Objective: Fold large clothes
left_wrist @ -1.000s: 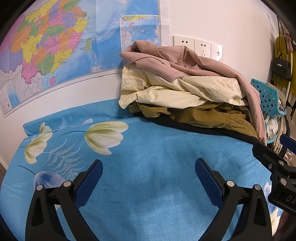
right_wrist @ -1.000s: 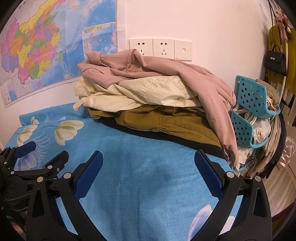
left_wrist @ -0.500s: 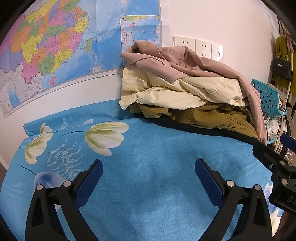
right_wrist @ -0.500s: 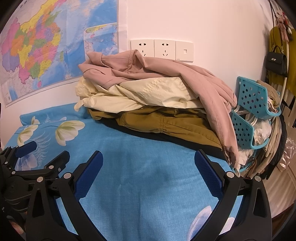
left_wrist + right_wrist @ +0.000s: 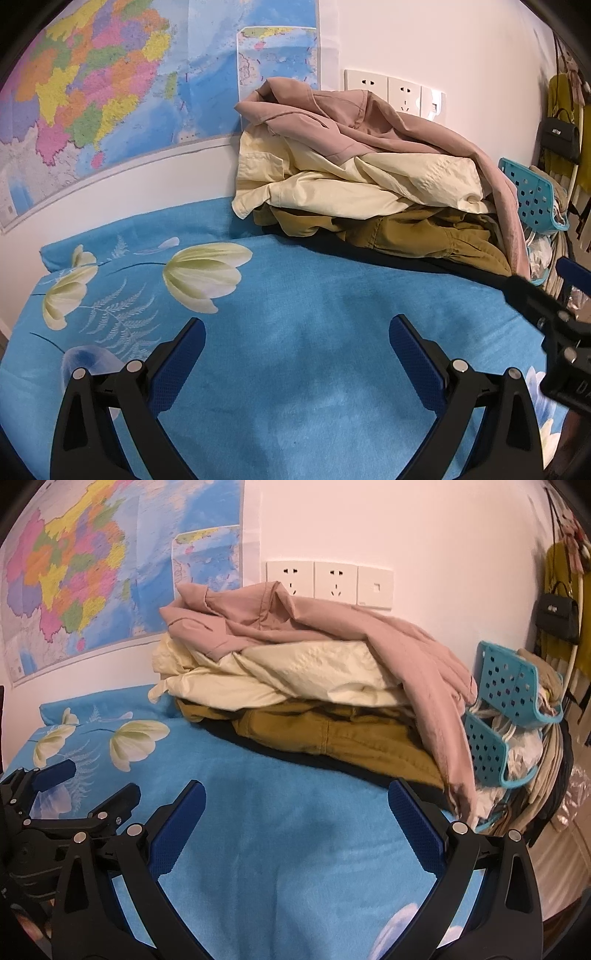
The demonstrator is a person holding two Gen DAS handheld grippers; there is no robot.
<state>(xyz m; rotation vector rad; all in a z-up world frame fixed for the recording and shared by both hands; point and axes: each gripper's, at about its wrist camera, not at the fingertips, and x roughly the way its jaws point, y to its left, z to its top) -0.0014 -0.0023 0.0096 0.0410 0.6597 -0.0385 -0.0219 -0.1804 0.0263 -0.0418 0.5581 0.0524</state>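
We've got 2 grippers up, both empty. Left gripper (image 5: 295, 332) jaws wide apart, nothing btwn them, hovering over the blue floral bedsheet (image 5: 314, 369). Right gripper (image 5: 295, 797) same: jaws spread, nothing held, over the sheet. The 2 sit side by side; left one's blue-tipped fingers show at the left edge of the right wrist view, right one's at the right edge of the left wrist view.

Clothes pile (image 5: 314, 686) sits at the far side of the bed against the wall, ahead of both grippers, not touched by either. We count 4 layers: pink garment (image 5: 351, 125) on top, draping down the pile's right side; cream garment (image 5: 351, 181) under it; olive-brown garment (image 5: 332, 731) below that; a dark one at the bottom, only its edge visible.

Bkgd: 1 big coloured map (image 5: 92, 92) on the wall w/ 1 smaller inset map; 3 white wall plates (image 5: 328, 581), 2 sockets + 1 switch, just above the pile. Right of the bed: 2 teal perforated baskets (image 5: 513, 686) stacked, w/ stuff in them, contents unclear. 1 black handbag (image 5: 557, 616) hanging further right.
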